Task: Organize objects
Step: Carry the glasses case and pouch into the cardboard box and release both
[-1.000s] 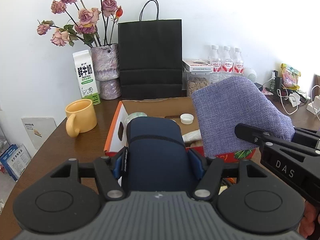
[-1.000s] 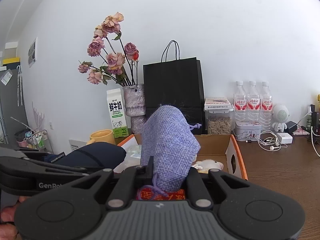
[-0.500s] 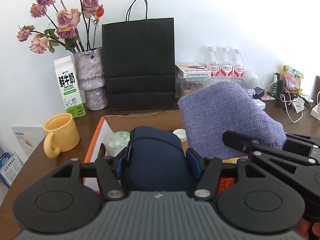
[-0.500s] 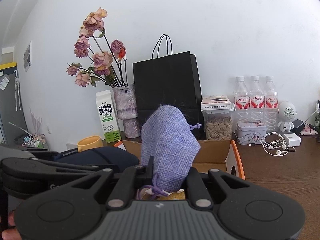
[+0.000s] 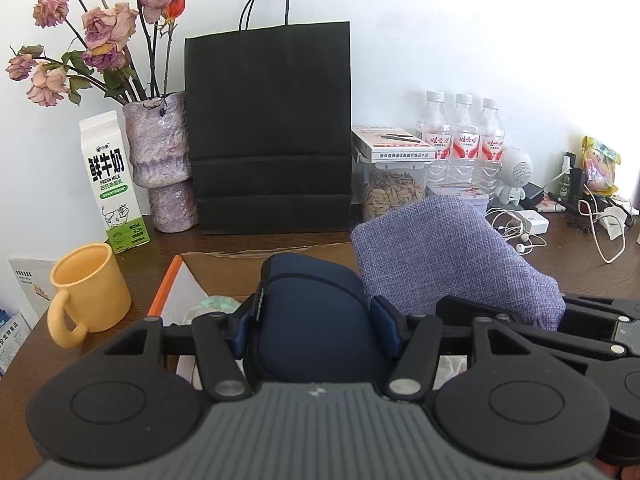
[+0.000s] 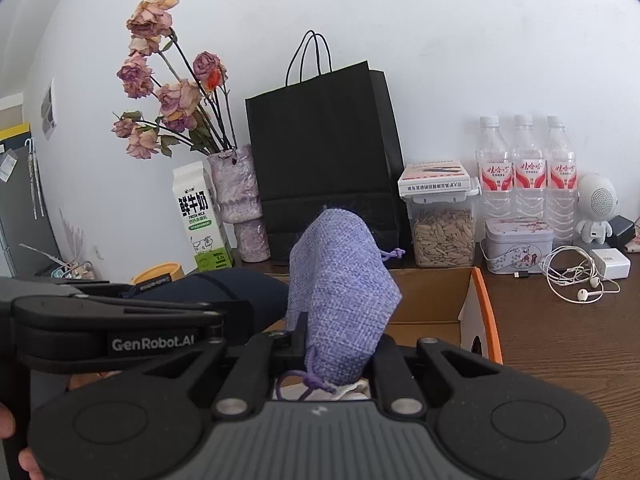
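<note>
My left gripper (image 5: 316, 310) is shut on a navy blue padded pouch (image 5: 312, 344), held over the open cardboard box with orange edges (image 5: 224, 268). Just to its right, a purple woven drawstring bag (image 5: 448, 264) sticks up between the pads of my right gripper (image 6: 340, 346), which is shut on the bag's (image 6: 340, 280) lower end. The purple cord hangs under the fingers. In the right wrist view the navy pouch (image 6: 248, 292) shows at the left, above the box (image 6: 432, 300). Most of the box's inside is hidden by both loads.
Along the wall stand a black paper bag (image 5: 268, 128), a vase of dried roses (image 5: 160, 160), a milk carton (image 5: 112, 180), a seed jar (image 5: 394, 192) and three water bottles (image 5: 464, 132). A yellow mug (image 5: 88, 288) sits left of the box. A tin (image 6: 516, 240) and earphones (image 6: 580, 280) lie to the right.
Both grippers have moved forward side by side with their loads, closer to the black bag and the wall. The box now sits lower in view, under the pouch and the bag.
</note>
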